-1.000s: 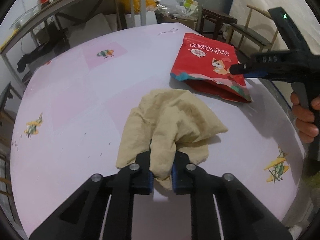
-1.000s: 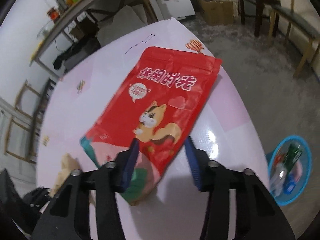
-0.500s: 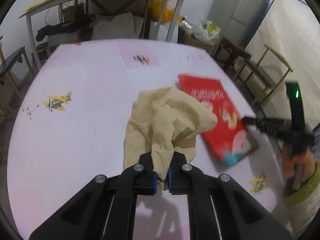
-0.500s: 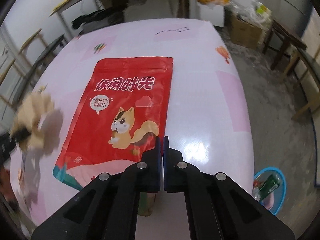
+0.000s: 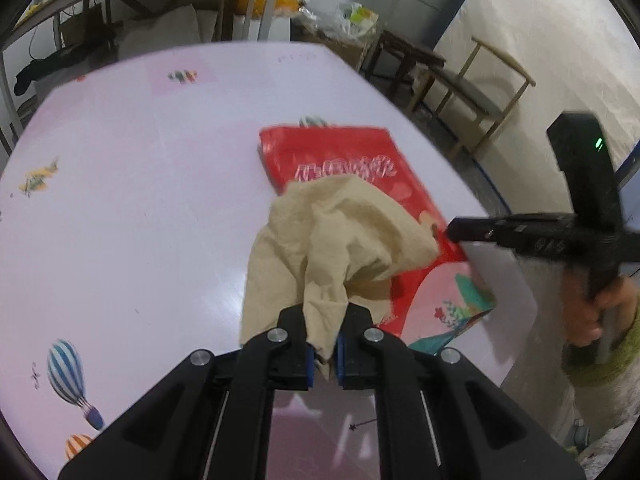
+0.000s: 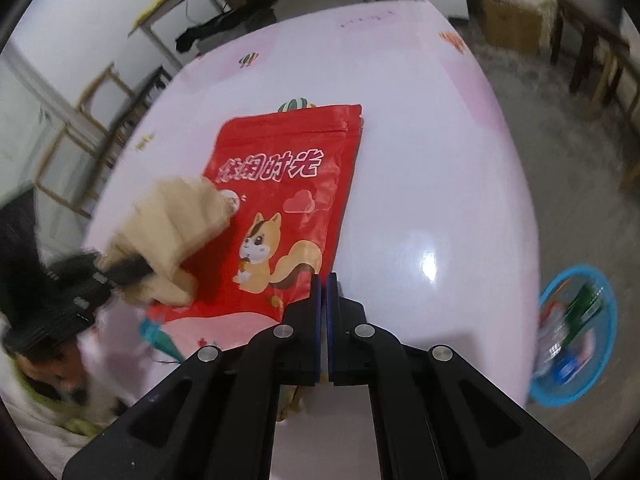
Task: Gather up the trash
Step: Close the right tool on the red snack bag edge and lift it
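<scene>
- Left gripper (image 5: 322,354) is clamped on the beige cloth (image 5: 332,236), draped over the red snack pouch (image 6: 288,208).
- Right gripper (image 6: 323,284) pinches the pouch's edge at six o'clock.
- Lift the pouch steadily toward the blue basket (image 6: 600,376) at three o'clock, keeping the cloth clear.

The only writing I can read is on my red snack pouch (image 6: 288,200), where large white Chinese characters, 休闲时光, run across the upper front above the cartoon squirrel (image 6: 272,256), the small round label beside them being too blurred.
</scene>
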`<state>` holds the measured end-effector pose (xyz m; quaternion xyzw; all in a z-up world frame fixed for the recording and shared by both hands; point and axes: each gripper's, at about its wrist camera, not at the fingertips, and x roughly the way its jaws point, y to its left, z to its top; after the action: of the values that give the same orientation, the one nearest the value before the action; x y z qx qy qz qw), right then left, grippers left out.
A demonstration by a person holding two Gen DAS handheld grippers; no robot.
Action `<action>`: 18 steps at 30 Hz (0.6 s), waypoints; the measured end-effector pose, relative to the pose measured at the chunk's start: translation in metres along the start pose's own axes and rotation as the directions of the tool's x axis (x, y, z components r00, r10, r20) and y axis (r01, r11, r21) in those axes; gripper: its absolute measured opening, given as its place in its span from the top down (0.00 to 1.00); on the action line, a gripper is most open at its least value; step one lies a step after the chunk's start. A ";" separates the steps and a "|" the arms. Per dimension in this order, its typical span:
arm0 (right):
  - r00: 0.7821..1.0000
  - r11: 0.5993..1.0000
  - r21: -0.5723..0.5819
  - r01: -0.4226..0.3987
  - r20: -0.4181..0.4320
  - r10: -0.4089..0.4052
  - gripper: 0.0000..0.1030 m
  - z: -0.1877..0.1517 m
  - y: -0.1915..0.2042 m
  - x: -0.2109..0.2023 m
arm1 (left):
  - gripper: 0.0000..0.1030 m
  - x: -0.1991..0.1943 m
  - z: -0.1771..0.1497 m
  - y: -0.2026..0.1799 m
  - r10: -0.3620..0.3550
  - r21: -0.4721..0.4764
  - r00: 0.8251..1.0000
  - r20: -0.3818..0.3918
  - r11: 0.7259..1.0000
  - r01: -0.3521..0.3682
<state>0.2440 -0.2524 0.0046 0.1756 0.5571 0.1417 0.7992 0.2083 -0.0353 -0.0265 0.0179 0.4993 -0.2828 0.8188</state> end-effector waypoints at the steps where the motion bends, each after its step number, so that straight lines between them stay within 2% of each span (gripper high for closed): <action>1: 1.000 0.999 0.030 -0.026 -0.001 0.026 0.94 0.000 -0.003 -0.002 | 0.94 0.004 -0.002 0.000 0.000 -0.003 1.000 -0.012 1.000 0.000; 2: 0.998 0.996 0.072 -0.058 -0.005 0.058 0.89 0.000 -0.009 -0.003 | 0.94 0.008 -0.002 0.001 0.000 -0.006 1.000 -0.019 1.000 0.000; 3: 0.997 0.993 0.093 -0.074 -0.007 0.075 0.80 0.000 -0.011 -0.003 | 0.94 0.008 -0.002 0.002 0.000 -0.007 1.000 -0.017 1.000 0.000; 5: 0.994 0.985 0.131 -0.110 -0.004 0.112 0.72 -0.002 -0.013 -0.003 | 0.94 0.009 -0.002 0.001 0.007 0.003 1.000 -0.016 1.000 -0.007; 9: 0.972 0.953 0.203 -0.225 -0.019 0.234 0.72 -0.005 -0.010 0.005 | 0.94 0.011 -0.002 -0.002 0.019 0.019 1.000 -0.014 1.000 -0.019; 14: 0.957 0.926 0.251 -0.282 0.006 0.289 0.71 -0.002 -0.015 0.006 | 0.94 0.012 -0.005 -0.003 0.018 0.013 1.000 -0.011 1.000 -0.018; 16: 0.966 0.932 0.261 -0.251 0.006 0.258 0.75 -0.005 -0.017 0.006 | 0.94 0.012 -0.006 -0.004 0.020 0.015 1.000 -0.010 1.000 -0.020; 17: 0.971 0.938 0.259 -0.230 0.005 0.237 0.83 -0.006 -0.018 0.005 | 0.94 0.012 -0.006 -0.005 0.021 0.016 1.000 -0.009 1.000 -0.021; 18: 0.978 0.948 0.245 -0.203 0.005 0.208 0.85 -0.005 -0.015 0.004 | 0.94 0.012 -0.007 -0.004 0.022 0.016 1.000 -0.009 1.000 -0.022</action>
<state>0.2407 -0.2640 -0.0068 0.3280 0.5571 0.1563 0.7468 0.2047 -0.0420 -0.0384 0.0314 0.5007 -0.2778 0.8192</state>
